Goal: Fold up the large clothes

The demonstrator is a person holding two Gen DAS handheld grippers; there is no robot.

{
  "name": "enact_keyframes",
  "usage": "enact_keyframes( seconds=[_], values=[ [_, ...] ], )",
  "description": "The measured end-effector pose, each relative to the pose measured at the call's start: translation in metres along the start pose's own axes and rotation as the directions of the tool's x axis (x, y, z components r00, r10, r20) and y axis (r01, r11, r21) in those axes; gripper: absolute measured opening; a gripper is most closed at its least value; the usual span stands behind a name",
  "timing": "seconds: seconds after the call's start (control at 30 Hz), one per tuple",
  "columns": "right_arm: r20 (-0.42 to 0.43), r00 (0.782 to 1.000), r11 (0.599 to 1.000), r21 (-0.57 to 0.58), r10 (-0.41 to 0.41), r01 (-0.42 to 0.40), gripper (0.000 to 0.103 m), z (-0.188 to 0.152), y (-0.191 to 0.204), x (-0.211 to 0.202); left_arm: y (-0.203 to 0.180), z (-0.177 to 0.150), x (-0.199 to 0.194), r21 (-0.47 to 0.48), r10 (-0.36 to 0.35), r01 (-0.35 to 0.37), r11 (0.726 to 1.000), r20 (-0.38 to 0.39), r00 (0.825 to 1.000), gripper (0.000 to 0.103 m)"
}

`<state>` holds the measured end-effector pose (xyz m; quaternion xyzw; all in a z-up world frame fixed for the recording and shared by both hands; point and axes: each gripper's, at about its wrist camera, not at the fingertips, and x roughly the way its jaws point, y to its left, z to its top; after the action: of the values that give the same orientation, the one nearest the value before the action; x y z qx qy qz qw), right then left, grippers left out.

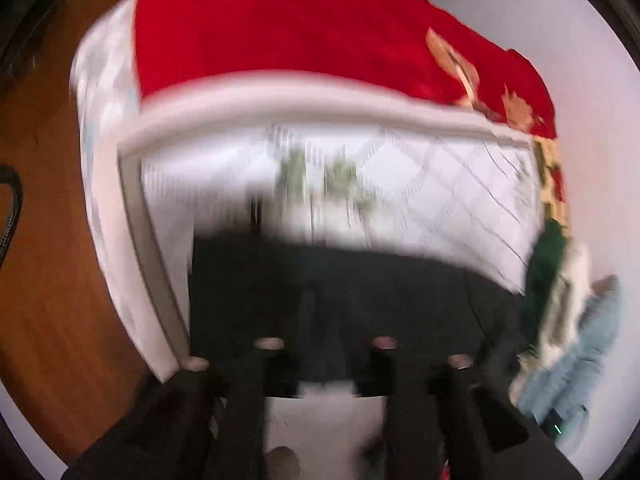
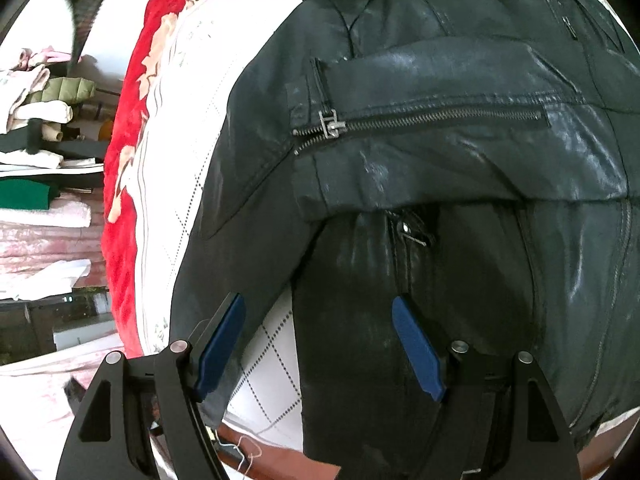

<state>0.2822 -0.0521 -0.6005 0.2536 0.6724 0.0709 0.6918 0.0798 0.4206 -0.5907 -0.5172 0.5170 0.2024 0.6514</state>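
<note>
A black leather jacket (image 2: 460, 152) lies on a white quilted bed (image 2: 180, 128), one zipped sleeve (image 2: 440, 120) folded across its body. My right gripper (image 2: 320, 300) hangs just above the jacket's lower part, open, with both blue pads (image 2: 416, 344) bare and nothing between them. The left wrist view is badly blurred. There the jacket (image 1: 360, 280) is a dark mass on the bed (image 1: 420, 184). My left gripper (image 1: 326, 320) is down at the jacket's near edge, its dark fingers lost against the leather, so I cannot make out whether it holds any of it.
A red flowered blanket (image 1: 280, 32) covers the far part of the bed. A green garment (image 1: 548, 256) and a pale blue one (image 1: 580, 360) lie at the bed's right. Wooden floor (image 1: 52, 240) runs along the left. Stacked folded clothes (image 2: 40, 112) fill shelves beyond the bed.
</note>
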Motion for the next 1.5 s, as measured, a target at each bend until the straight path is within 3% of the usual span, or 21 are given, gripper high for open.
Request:
enact_keyframes(
  seconds=[0.03,0.07,0.23,0.3,0.37,0.4,0.43,0.47,0.53,0.63,0.77,0.83,0.87,0.9,1.03,1.1,1.17,1.27,1.33,1.4,1.5],
  values=[
    [-0.004,1.0,1.0,0.0,-0.001,0.001,0.078,-0.001,-0.002,-0.001,0.0,-0.019,0.005,-0.037,-0.028,0.027,0.999,-0.032,0.999,0.078],
    [-0.006,1.0,1.0,-0.001,-0.004,0.004,0.078,-0.002,-0.003,-0.002,0.008,-0.035,0.006,-0.073,-0.057,0.053,0.996,-0.051,0.997,0.088],
    [-0.021,1.0,1.0,-0.004,-0.021,0.021,0.078,-0.004,-0.005,-0.001,0.041,-0.08,0.04,-0.254,-0.067,0.042,0.966,-0.089,0.994,0.088],
    [-0.025,0.999,1.0,-0.014,-0.021,0.021,0.078,-0.004,-0.003,-0.001,0.057,-0.076,0.046,-0.338,-0.079,0.058,0.939,-0.048,0.996,0.087],
    [-0.023,0.999,0.999,-0.029,-0.023,0.022,0.078,-0.004,0.0,-0.002,0.059,-0.066,0.049,-0.353,-0.058,0.057,0.934,0.006,0.998,0.087],
    [-0.024,0.999,0.999,-0.037,-0.023,0.022,0.078,-0.003,0.001,-0.001,0.055,-0.058,0.047,-0.334,-0.041,0.054,0.941,0.046,0.998,0.084],
    [-0.024,0.999,0.999,-0.041,-0.026,0.025,0.078,-0.004,0.001,0.0,0.049,-0.05,0.043,-0.307,-0.007,0.033,0.951,0.085,0.996,0.07],
    [-0.024,0.999,0.999,-0.042,-0.028,0.027,0.078,-0.004,0.001,0.0,0.042,-0.045,0.041,-0.286,0.024,0.009,0.958,0.112,0.993,0.066],
    [-0.025,0.999,0.999,-0.037,-0.034,0.033,0.078,-0.004,-0.002,0.002,0.027,-0.033,0.034,-0.232,0.079,-0.035,0.972,0.183,0.98,0.038],
    [-0.021,0.999,0.999,-0.021,-0.04,0.039,0.078,-0.006,-0.006,0.004,0.009,-0.023,0.019,-0.125,0.158,-0.128,0.984,0.271,0.95,0.014],
    [0.023,0.993,0.993,-0.023,-0.119,0.119,0.078,-0.005,-0.008,0.001,-0.025,-0.01,0.001,-0.002,0.157,-0.168,0.986,0.359,0.92,0.009],
    [0.088,0.963,0.965,-0.047,-0.253,0.258,0.084,-0.002,-0.005,-0.004,-0.052,-0.008,-0.015,0.08,0.142,-0.191,0.978,0.413,0.9,0.008],
    [0.115,0.939,0.942,-0.062,-0.323,0.331,0.095,0.0,-0.004,-0.005,-0.063,-0.009,-0.022,0.112,0.134,-0.201,0.973,0.434,0.891,0.008],
    [0.148,0.908,0.911,-0.071,-0.392,0.405,0.096,0.002,-0.003,-0.007,-0.075,-0.01,-0.029,0.142,0.123,-0.208,0.968,0.453,0.883,0.008],
    [0.268,0.777,0.79,-0.082,-0.569,0.607,0.096,0.017,-0.008,-0.01,-0.143,-0.024,-0.053,0.308,0.069,-0.272,0.912,0.538,0.84,0.007],
    [0.276,0.761,0.775,-0.078,-0.588,0.627,0.096,0.026,-0.016,-0.008,-0.17,-0.035,-0.061,0.373,0.043,-0.297,0.879,0.56,0.828,0.007],
    [0.253,0.791,0.808,-0.059,-0.557,0.587,0.096,0.038,-0.029,-0.01,-0.205,-0.053,-0.065,0.444,0.008,-0.322,0.836,0.576,0.817,0.006],
    [0.225,0.837,0.857,-0.013,-0.5,0.515,0.096,0.051,-0.057,-0.029,-0.265,-0.095,-0.06,0.567,-0.076,-0.321,0.759,0.566,0.821,0.006],
    [0.229,0.853,0.878,0.016,-0.469,0.479,0.096,0.055,-0.079,-0.05,-0.3,-0.126,-0.052,0.644,-0.137,-0.278,0.713,0.516,0.845,0.006],
    [0.23,0.867,0.895,0.048,-0.442,0.444,0.096,0.056,-0.105,-0.073,-0.342,-0.169,-0.028,0.739,-0.196,-0.194,0.645,0.405,0.893,0.006],
    [0.219,0.871,0.898,0.097,-0.44,0.429,0.096,0.051,-0.155,-0.104,-0.388,-0.236,0.012,0.825,-0.237,-0.084,0.559,0.256,0.937,0.006]
  ],
)
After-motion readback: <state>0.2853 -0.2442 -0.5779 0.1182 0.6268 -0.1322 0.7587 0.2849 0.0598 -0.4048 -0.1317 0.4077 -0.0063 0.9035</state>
